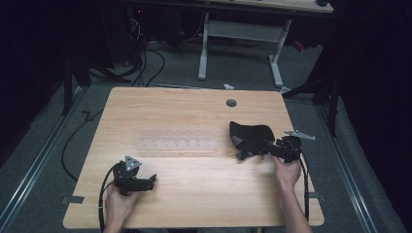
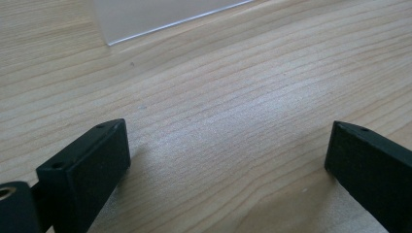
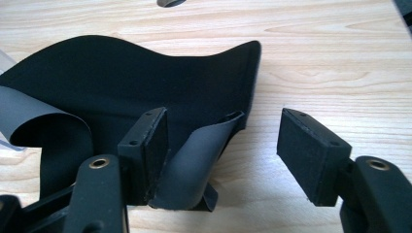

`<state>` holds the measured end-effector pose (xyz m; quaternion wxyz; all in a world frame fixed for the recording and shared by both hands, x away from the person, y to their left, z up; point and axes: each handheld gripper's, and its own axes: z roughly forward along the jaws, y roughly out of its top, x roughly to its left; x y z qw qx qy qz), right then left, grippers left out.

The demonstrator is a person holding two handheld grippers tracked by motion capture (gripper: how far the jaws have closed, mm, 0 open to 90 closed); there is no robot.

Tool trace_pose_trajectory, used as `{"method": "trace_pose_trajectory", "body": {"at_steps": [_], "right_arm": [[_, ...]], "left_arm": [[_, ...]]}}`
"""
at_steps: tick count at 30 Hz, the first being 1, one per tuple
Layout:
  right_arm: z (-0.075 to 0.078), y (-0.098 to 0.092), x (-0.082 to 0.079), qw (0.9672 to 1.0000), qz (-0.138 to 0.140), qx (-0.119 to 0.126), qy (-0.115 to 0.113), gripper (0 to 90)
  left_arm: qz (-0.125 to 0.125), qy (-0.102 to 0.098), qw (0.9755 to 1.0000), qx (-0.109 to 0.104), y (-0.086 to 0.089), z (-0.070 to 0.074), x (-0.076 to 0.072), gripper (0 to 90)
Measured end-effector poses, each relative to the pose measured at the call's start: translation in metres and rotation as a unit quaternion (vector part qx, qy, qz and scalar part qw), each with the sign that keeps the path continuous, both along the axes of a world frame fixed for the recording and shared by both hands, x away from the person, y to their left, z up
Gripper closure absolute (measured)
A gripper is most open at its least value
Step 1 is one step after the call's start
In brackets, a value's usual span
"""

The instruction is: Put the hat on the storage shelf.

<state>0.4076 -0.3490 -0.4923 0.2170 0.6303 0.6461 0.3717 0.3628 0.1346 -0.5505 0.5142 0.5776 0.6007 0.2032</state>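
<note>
A black fabric piece (image 1: 250, 135) with grey straps lies right of the table's middle. In the right gripper view the black fabric piece (image 3: 121, 73) spreads ahead, and a curled grey strap (image 3: 194, 165) stands between the jaws, leaning on the left one. My right gripper (image 1: 255, 148) (image 3: 223, 126) is open at the fabric's near edge; its right jaw stands apart over bare wood. My left gripper (image 1: 151, 179) (image 2: 228, 131) rests low at the front left, open, with bare tabletop between its jaws.
A clear plastic plate (image 1: 177, 141) (image 2: 145, 17) lies flat in the middle of the wooden table (image 1: 194, 194). A round cable hole (image 1: 231, 103) (image 3: 170, 2) sits near the far edge. Beyond the table are a white desk frame (image 1: 243, 34) and floor cables.
</note>
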Motion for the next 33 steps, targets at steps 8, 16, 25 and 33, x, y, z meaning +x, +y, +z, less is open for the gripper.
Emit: {"method": "trace_pose_trajectory", "body": {"at_steps": [8, 16, 25, 33], "right_arm": [[-0.006, 0.003, 0.006, 0.9998, 0.012, 0.013, 0.005, 45.2], [-0.011, 0.004, 0.009, 0.9992, 0.031, 0.025, 0.010, 64.0], [-0.011, 0.004, 0.006, 0.9981, 0.044, 0.041, 0.010, 79.6], [-0.012, 0.001, 0.004, 0.9963, 0.053, 0.067, 0.003, 84.6]], "left_arm": [[0.000, 0.000, 1.0000, 0.000, 0.000, 0.000, 0.000, 2.9], [-0.001, -0.001, 1.0000, 0.000, 0.000, 0.000, 0.000, 3.2], [-0.002, -0.001, 1.0000, 0.000, 0.000, 0.000, 0.000, 3.7], [-0.001, -0.002, 1.0000, -0.002, 0.000, 0.000, 0.000, 3.7]]}}
